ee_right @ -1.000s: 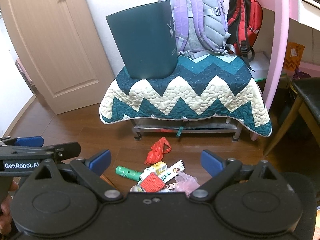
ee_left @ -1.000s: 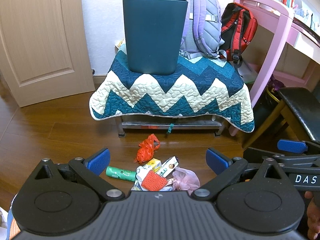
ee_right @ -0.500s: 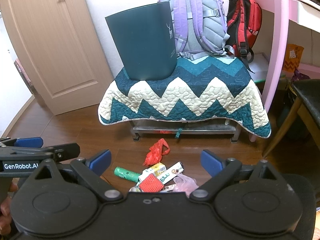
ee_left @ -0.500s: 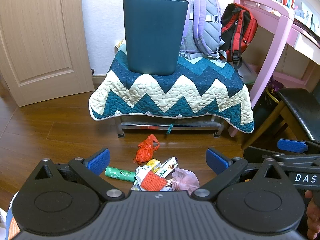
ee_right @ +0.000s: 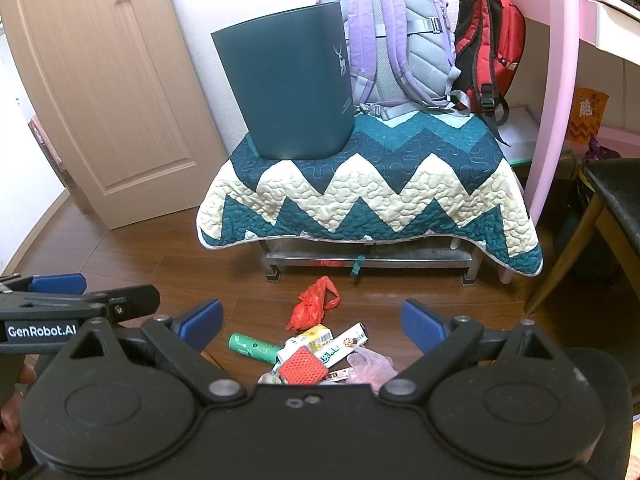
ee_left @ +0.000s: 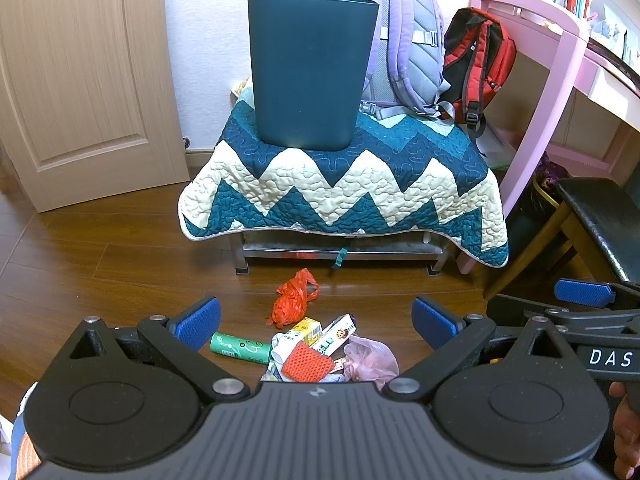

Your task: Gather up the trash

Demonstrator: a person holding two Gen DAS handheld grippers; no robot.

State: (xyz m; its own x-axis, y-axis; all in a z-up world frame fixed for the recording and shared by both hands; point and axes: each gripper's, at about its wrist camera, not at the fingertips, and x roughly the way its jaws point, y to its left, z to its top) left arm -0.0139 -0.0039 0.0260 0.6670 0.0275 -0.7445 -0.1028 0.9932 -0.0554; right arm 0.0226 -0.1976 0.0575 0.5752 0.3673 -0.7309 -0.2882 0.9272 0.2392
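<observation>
Both jaws spread wide, empty: left gripper [ee_left: 316,322], right gripper [ee_right: 312,320]. Trash pile [ee_left: 320,350] lay on floor [ee_left: 100,280] below bin [ee_left: 308,72]. Risk: clumped, flimsy pcs, so pinch may snag neighbours or slip.

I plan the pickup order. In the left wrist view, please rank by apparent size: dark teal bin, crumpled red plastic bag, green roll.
1. Dark teal bin, clearly largest.
2. Crumpled red plastic bag.
3. Green roll; close to the bag.

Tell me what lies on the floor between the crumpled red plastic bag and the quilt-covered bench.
Only bare wooden floor separates the crumpled red plastic bag from the quilt-covered bench; both wrist views show it.
</observation>
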